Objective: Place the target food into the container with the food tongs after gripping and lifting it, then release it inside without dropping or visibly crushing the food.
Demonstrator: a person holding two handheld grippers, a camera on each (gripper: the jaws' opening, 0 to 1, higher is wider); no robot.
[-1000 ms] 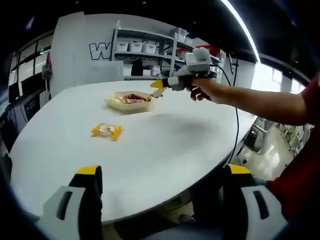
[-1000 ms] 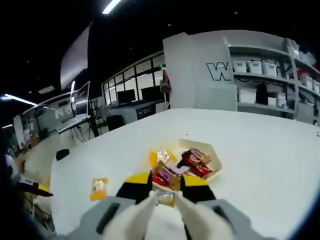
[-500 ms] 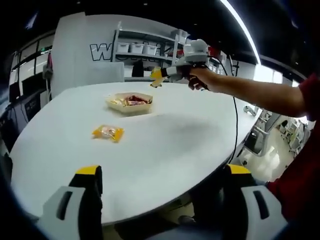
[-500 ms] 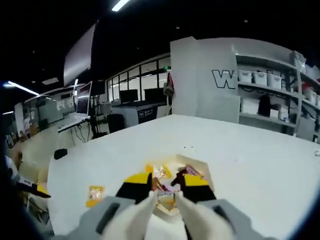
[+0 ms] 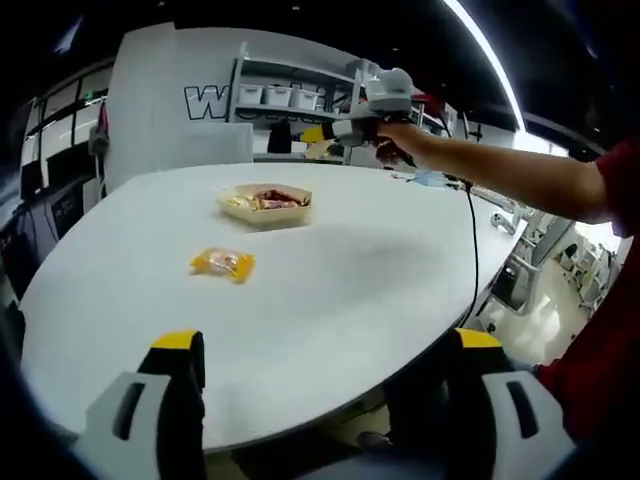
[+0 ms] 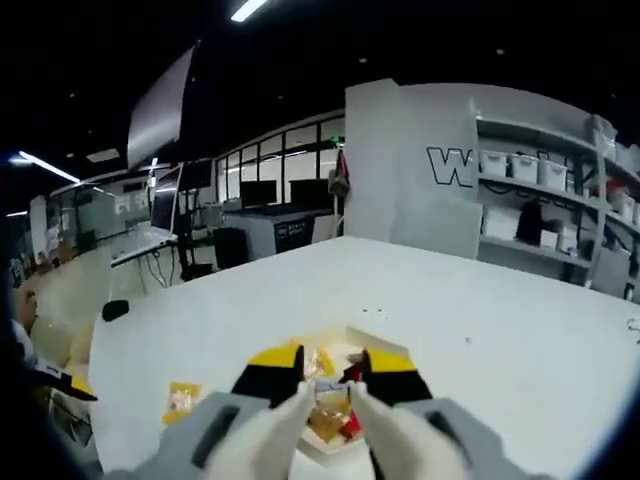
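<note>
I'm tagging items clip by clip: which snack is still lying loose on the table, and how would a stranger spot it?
Start from the big white table and find the shallow tan tray of mixed snacks near its far side. The loose yellow packet lies flat on the bare tabletop, apart from the tray and nearer the left gripper's camera: the one snack outside the tray.

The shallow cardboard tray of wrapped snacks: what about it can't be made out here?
- Right gripper view: the right gripper covers most of the shallow cardboard tray.
- Left gripper view: the tray is too small to count wrappers.
- Small wrapped snack between the jaws: label blurred.
</note>
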